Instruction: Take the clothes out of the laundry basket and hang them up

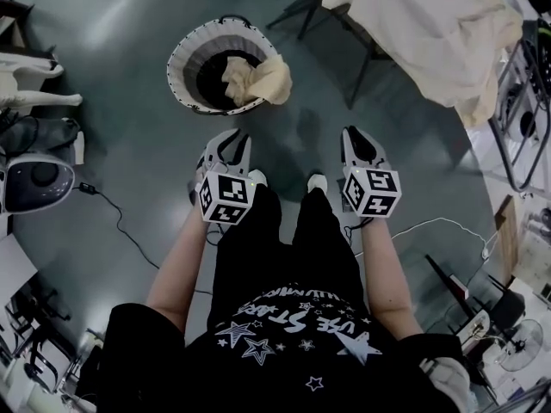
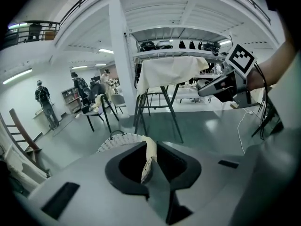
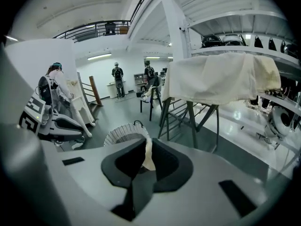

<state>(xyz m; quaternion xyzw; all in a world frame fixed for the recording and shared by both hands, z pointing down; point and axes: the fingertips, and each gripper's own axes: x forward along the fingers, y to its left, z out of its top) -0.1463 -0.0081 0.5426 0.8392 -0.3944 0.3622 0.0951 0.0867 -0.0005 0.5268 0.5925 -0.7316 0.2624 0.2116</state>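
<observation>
left tongs (image 1: pixel 231 140): standing slightly spread, pinching nothing | right tongs (image 1: pixel 357 138): standing slightly spread, pinching nothing | cream garment (image 1: pixel 258 80): lying in the laundry basket (image 1: pixel 181 54), draping over its rim | basket: sitting on the floor (image 1: pixel 129 127) ahead of both tongs, well apart from them

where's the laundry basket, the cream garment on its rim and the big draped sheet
laundry basket (image 1: pixel 179 63): head view, left woven wall
cream garment (image 1: pixel 258 80): head view, bunch hanging over the basket's right rim
draped sheet (image 1: pixel 422 20): head view, middle of its top
</observation>
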